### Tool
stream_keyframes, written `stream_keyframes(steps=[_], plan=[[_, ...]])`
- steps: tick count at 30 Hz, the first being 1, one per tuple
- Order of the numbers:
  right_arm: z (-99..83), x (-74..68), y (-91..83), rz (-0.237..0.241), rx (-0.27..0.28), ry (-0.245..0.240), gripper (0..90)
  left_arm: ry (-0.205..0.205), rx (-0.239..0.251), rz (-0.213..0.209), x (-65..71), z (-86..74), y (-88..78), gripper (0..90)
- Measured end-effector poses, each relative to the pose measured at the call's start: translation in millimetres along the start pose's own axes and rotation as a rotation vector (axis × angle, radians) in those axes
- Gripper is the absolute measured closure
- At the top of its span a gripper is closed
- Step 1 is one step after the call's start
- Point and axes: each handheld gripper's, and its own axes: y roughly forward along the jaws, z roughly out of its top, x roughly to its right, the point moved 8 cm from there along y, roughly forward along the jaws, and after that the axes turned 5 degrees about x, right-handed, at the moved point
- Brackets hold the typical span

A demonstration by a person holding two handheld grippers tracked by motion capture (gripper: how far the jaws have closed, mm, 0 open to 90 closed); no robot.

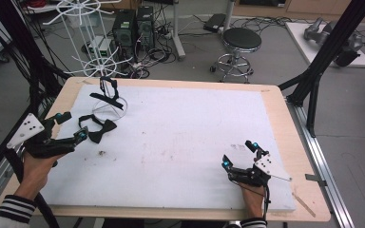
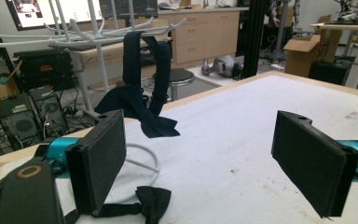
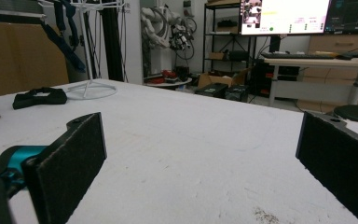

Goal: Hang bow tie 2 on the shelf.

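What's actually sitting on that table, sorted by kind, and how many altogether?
Bow ties: 2, one flat on the table, one hanging from the rack
White wire racks: 1
Hand-held grippers: 2, left, right
Total: 5

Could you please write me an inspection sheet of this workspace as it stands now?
Surface: white mat on a wooden table, with a few dark specks.
Job's things: one black bow tie lies flat on the mat; another bow tie hangs on the white wire rack at the far left corner.
Clutter: nothing seen.
Grippers: left gripper open, just beside the lying bow tie; right gripper open over bare mat, fingers empty.
Cables: a cable trails from the right gripper; tangled cables on the floor beyond.
Surroundings: stool, computer towers, black frame posts.
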Motion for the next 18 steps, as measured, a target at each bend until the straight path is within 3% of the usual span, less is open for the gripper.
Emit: stream_keyframes(steps=[7,18], plan=[[0.0,0.1,0.0,-0.001,0.000,-0.001,0.8,0.024,-0.070,0.005,-6.8,-2.0,4.5,18.3],[-0.1,0.0,-0.4,-0.004,0.000,0.008,0.8,0.022,-0.158,-0.017,-17.1,-11.5,14.9,18.1]])
